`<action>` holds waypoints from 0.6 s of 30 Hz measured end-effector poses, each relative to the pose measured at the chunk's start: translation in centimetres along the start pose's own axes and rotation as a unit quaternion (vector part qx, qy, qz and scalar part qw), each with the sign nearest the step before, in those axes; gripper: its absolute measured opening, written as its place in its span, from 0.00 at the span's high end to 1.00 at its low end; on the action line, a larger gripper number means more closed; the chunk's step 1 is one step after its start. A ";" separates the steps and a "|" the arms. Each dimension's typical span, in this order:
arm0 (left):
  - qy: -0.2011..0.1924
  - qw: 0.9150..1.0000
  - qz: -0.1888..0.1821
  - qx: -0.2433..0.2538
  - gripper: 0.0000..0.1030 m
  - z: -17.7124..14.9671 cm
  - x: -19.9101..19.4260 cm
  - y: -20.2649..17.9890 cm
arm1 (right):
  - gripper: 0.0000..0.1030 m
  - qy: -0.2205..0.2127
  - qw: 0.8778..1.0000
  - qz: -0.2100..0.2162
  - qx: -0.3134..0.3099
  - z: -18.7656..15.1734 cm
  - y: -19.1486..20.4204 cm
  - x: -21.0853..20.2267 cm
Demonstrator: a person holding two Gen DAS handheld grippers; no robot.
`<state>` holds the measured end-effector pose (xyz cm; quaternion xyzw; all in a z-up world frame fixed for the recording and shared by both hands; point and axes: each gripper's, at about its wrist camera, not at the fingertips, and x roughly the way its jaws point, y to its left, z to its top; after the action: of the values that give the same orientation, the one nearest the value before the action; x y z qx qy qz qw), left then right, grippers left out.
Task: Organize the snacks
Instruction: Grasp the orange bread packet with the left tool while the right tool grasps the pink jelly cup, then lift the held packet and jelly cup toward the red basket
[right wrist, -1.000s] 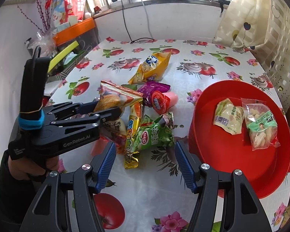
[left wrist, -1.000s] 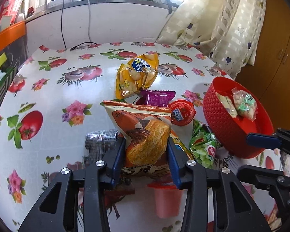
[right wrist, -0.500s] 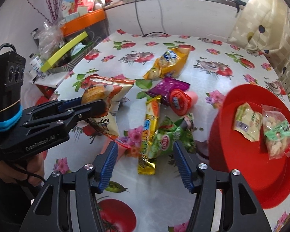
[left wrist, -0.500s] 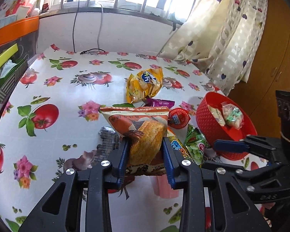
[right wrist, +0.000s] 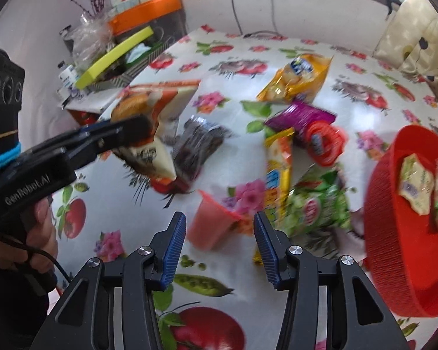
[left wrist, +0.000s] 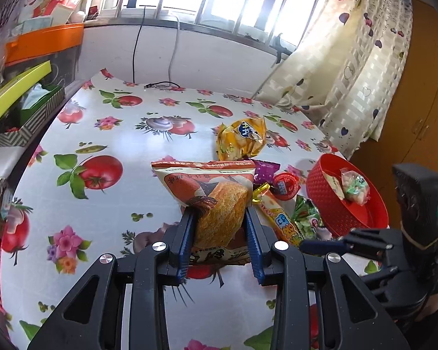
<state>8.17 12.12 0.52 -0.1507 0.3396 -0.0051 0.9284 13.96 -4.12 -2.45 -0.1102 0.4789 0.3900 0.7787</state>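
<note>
Snacks are partly sorted: two small packets already lie in the red basket [left wrist: 330, 201], while the rest sit scattered on the flowered counter [left wrist: 131, 145]. Compared with a second ago, the orange chip bag [left wrist: 216, 204] has been lifted clear of the pile and now hangs above the counter, pinched between the blue pads of the left gripper [left wrist: 220, 233], which is clamped on its lower half. That suggests the carry toward the basket is under way. With the bag gone, a dark wrapped packet [right wrist: 197, 145] and a pink jelly cup [right wrist: 213, 224] lie uncovered. The right gripper [right wrist: 219, 248] has dropped closer over that cup, its jaws spread and empty; its view is smeared by motion, so I judge it is lining up the next pick.

The chip bag looks puffy and crinkled, cream and orange with a red sealed top edge, held upright with slight squeeze. A yellow bag [left wrist: 242, 138], purple wrapper [left wrist: 265, 170] and green pack [right wrist: 315, 207] wait near the basket.
</note>
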 end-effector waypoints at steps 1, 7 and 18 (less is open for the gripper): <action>-0.001 1.000 0.000 -0.001 0.66 0.0 -0.1 0.1 | 0.56 0.005 1.000 -0.001 0.003 0.0 0.1 0.3; 0.004 1.000 0.001 -0.006 0.66 -0.4 0.0 0.7 | 0.56 0.023 0.999 -0.003 0.027 0.5 -0.3 2.1; 0.015 1.000 -0.002 -0.009 0.66 -0.9 0.6 1.2 | 0.64 0.011 1.000 -0.017 0.016 0.9 0.3 3.0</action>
<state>7.92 12.97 -0.82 -0.1599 0.3532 -0.0065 0.9218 15.07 -1.93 -4.38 -0.1099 0.4917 0.3677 0.7816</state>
